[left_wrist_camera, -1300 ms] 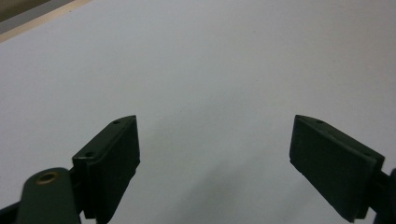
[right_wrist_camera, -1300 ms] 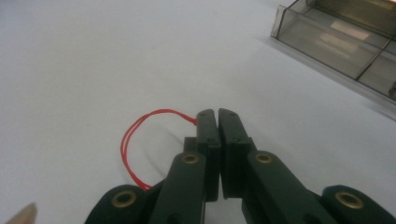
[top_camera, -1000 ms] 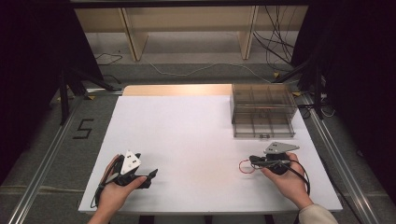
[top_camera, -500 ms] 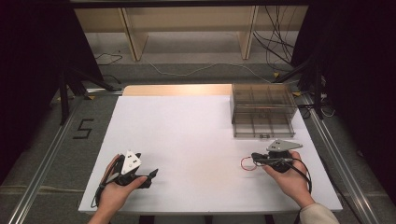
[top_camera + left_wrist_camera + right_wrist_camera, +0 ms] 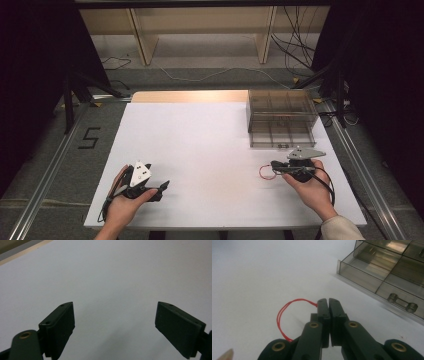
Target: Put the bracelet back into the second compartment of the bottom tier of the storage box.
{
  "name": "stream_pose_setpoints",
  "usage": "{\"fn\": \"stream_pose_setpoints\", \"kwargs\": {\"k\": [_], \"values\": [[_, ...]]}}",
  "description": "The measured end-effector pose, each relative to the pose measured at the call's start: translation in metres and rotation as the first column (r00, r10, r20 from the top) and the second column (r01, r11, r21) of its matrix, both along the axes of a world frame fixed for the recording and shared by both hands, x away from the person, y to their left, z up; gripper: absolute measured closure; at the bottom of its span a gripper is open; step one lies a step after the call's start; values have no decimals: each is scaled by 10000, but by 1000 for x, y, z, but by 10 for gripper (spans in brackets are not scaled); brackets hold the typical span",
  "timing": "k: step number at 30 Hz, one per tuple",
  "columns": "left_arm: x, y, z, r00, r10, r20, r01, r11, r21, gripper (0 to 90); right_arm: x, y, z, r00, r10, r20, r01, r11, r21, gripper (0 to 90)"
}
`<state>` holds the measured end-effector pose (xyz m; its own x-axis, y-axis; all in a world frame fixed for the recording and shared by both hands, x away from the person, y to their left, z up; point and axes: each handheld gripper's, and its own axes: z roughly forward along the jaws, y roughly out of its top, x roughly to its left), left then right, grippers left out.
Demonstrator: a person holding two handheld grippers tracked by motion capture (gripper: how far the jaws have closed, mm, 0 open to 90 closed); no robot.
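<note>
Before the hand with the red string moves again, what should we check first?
1. Right gripper jaws shut on the red string loop: ok.
2. Loop hanging free of the clear compartment box: ok, apart from it.
3. Left gripper jaws open, nothing between them: ok.
4. White table bare between the two grippers: ok.
5. Which compartment the string should go in: cannot tell.

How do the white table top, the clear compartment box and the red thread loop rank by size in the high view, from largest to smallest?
1. white table top
2. clear compartment box
3. red thread loop, by far the smallest, at the right gripper
</note>
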<state>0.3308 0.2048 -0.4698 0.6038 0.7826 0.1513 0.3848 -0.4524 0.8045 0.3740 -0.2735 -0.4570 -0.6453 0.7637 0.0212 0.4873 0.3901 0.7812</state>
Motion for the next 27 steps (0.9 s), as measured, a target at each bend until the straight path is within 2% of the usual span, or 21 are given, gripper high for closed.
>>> {"fn": "stream_pose_setpoints", "kwargs": {"k": [27], "values": [[0, -1, 0, 10000, -22, 65, 22, 10000, 2, 159, 8, -7, 8, 9991, -359, 225, 358, 9993, 52, 888]]}}
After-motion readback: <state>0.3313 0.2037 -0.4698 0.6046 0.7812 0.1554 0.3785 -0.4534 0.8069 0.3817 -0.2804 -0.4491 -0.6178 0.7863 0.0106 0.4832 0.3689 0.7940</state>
